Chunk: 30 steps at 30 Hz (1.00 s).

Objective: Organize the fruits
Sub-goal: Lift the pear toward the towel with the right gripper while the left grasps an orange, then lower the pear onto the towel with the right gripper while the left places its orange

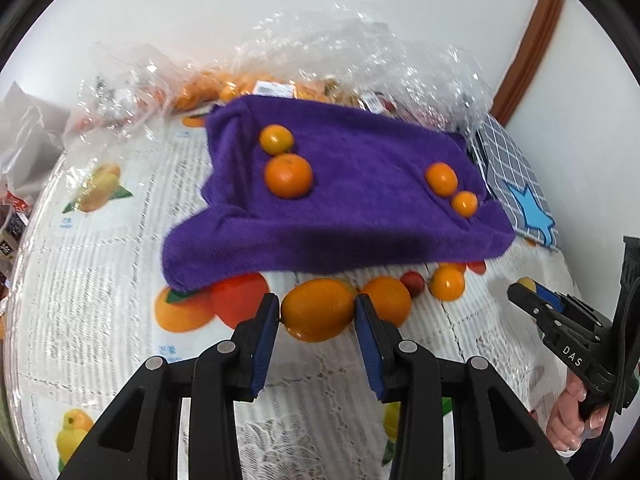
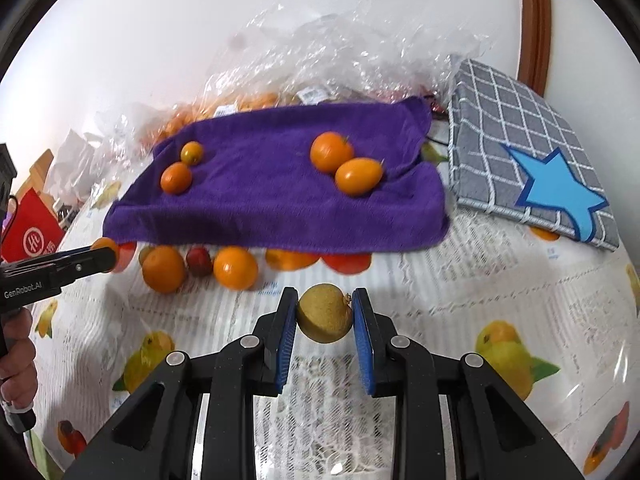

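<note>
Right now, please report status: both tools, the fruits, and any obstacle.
Left tool shut on orange fruit. Right tool shut on yellow-green fruit. Four fruits on purple towel; loose fruits along its near edge. Nothing in the way.

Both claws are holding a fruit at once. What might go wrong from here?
1. The left gripper pinches a smooth orange fruit by its sides only; it might slip out and roll.
2. Four fruits already sit in close pairs on the purple towel. Setting another down beside them may knock one off the soft, rumpled cloth.
3. The right gripper squeezes a yellow-green fruit; too hard a grip may bruise it.
</note>
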Each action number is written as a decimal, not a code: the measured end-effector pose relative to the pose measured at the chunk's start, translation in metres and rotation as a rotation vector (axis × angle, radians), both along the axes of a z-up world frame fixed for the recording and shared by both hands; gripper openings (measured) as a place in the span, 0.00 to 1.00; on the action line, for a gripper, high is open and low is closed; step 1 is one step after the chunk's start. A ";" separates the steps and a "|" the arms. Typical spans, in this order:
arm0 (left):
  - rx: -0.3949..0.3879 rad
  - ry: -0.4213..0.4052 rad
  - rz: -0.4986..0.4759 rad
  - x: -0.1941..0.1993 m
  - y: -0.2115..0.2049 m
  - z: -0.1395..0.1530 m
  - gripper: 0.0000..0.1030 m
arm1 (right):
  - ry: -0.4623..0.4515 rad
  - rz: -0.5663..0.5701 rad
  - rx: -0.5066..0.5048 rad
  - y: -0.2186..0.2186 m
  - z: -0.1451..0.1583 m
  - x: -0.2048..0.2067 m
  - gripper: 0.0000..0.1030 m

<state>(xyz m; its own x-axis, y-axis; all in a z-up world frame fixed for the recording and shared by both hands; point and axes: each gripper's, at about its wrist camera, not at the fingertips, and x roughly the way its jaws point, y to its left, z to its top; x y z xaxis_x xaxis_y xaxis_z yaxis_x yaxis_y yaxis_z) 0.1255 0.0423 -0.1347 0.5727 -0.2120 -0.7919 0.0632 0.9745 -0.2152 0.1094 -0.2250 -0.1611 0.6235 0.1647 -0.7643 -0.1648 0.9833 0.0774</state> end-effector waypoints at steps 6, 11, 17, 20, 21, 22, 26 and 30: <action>-0.003 -0.033 0.028 0.010 0.004 0.012 0.36 | -0.023 -0.026 0.003 -0.005 0.009 0.009 0.27; -0.001 -0.062 0.036 0.017 0.002 0.020 0.36 | -0.030 -0.045 0.010 -0.013 0.013 0.017 0.27; -0.014 -0.068 0.048 0.032 0.005 0.023 0.36 | -0.047 -0.063 0.000 -0.017 0.018 0.029 0.27; -0.019 -0.063 0.052 0.040 0.006 0.021 0.36 | -0.047 -0.075 0.005 -0.018 0.018 0.038 0.27; -0.020 -0.060 0.054 0.042 0.006 0.020 0.36 | -0.047 -0.079 0.006 -0.019 0.018 0.041 0.27; -0.021 -0.058 0.055 0.045 0.006 0.018 0.36 | -0.047 -0.084 0.005 -0.019 0.018 0.044 0.27; -0.026 -0.049 0.062 0.056 0.008 0.014 0.36 | -0.047 -0.099 0.013 -0.019 0.017 0.055 0.27; -0.033 -0.037 0.065 0.066 0.007 0.011 0.36 | -0.041 -0.102 0.013 -0.018 0.014 0.065 0.27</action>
<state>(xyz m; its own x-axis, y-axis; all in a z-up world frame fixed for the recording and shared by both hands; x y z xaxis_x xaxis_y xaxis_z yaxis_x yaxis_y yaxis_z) 0.1919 0.0491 -0.1240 0.6150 -0.1993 -0.7629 0.0089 0.9692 -0.2460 0.1746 -0.2434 -0.1474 0.6683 0.1090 -0.7359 -0.0675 0.9940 0.0860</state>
